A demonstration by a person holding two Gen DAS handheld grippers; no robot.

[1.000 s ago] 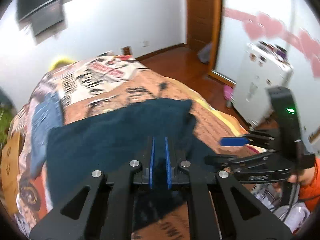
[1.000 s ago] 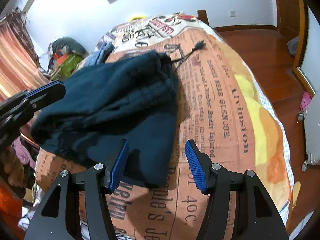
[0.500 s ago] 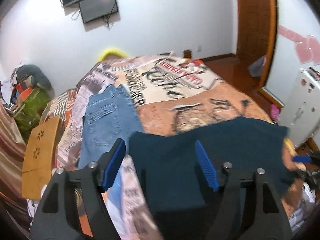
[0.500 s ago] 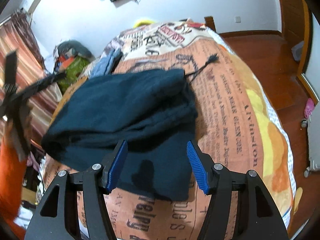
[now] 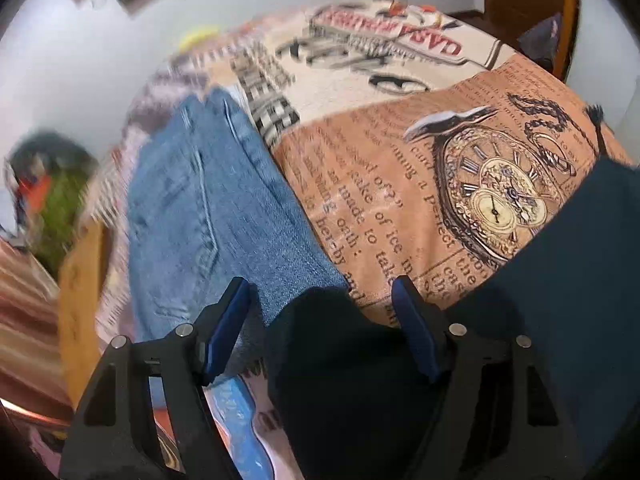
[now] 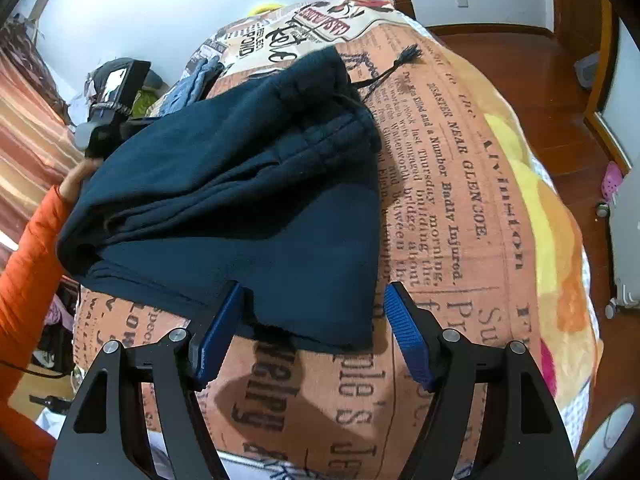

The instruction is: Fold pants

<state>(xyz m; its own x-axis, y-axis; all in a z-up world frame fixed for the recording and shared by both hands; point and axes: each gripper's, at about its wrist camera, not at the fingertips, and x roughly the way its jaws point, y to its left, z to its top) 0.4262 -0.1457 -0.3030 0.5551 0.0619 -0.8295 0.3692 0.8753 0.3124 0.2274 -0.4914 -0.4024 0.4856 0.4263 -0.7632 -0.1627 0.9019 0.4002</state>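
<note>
In the left wrist view, the left gripper [image 5: 320, 332] points down at a bed covered by a newspaper-print bedspread [image 5: 400, 184] in orange and cream, printed with a large pocket watch. Its blue-padded jaws stand spread wide with nothing pinched; a corner of the folded dark navy fleece pants [image 5: 560, 300] lies below and between them, and the rest of the garment runs off to the right edge of the view. A pair of light blue denim jeans [image 5: 208, 216] lies flat on the bedspread to the left, its near end just beside the navy corner. The left side of this view is blurred. In the right wrist view, the right gripper [image 6: 312, 332] hovers over the near edge of the same navy pants [image 6: 248, 200], which lie folded in several layers on the bedspread [image 6: 460, 208]. Its jaws are opening, the near corner of the fabric lies between the pads, and neither pad presses on it. A black tasselled drawstring [image 6: 396, 68] trails from the waistband at the far end. At the left edge, a hand [image 6: 78, 176] in an orange sleeve [image 6: 28, 264] holds the other black gripper [image 6: 112, 100] by the far left side of the pants, and the jeans [image 6: 192, 88] show beyond.
</note>
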